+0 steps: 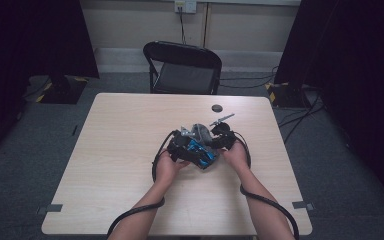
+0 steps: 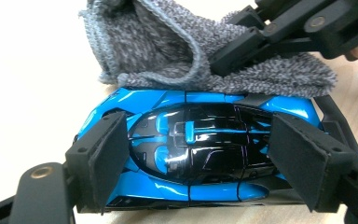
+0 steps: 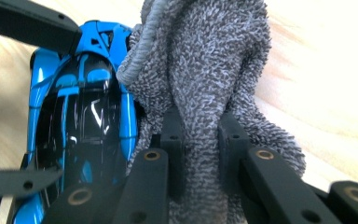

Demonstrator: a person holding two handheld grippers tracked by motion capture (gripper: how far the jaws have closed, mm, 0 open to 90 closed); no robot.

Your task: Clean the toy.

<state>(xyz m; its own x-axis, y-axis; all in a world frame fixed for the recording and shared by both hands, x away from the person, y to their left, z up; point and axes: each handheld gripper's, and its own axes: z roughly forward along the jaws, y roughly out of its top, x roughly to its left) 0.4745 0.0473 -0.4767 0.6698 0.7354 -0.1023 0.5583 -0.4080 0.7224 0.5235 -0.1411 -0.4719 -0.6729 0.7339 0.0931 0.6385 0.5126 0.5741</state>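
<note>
- The desk (image 1: 130,150) has a pale wood-grain top with rounded corners; it stands on grey carpet, with a black folding chair (image 1: 182,67) behind it, dark curtains at both sides and cables on the floor.
- A small dark round disc (image 1: 216,107) lies on the desk toward the far edge, apart from the hands.
- The toy car (image 2: 191,149) is glossy blue with black panels, low and streamlined; it sits near the desk's middle, between the two hands.
- The grey cloth (image 3: 205,70) is a looped, terry-like knit with a ribbed hem, bunched softly and touching the car's side.
- The left tool (image 2: 193,161) has its padded jaws set wide, one at each end of the car, gripping it.
- The right tool (image 3: 200,149) is narrowed onto a fold of the cloth, pinching it between its black jaws.
- The high view gives the room and both forearms; the left gripper view gives the car's roof detail; the right gripper view gives the cloth's weave close up.
</note>
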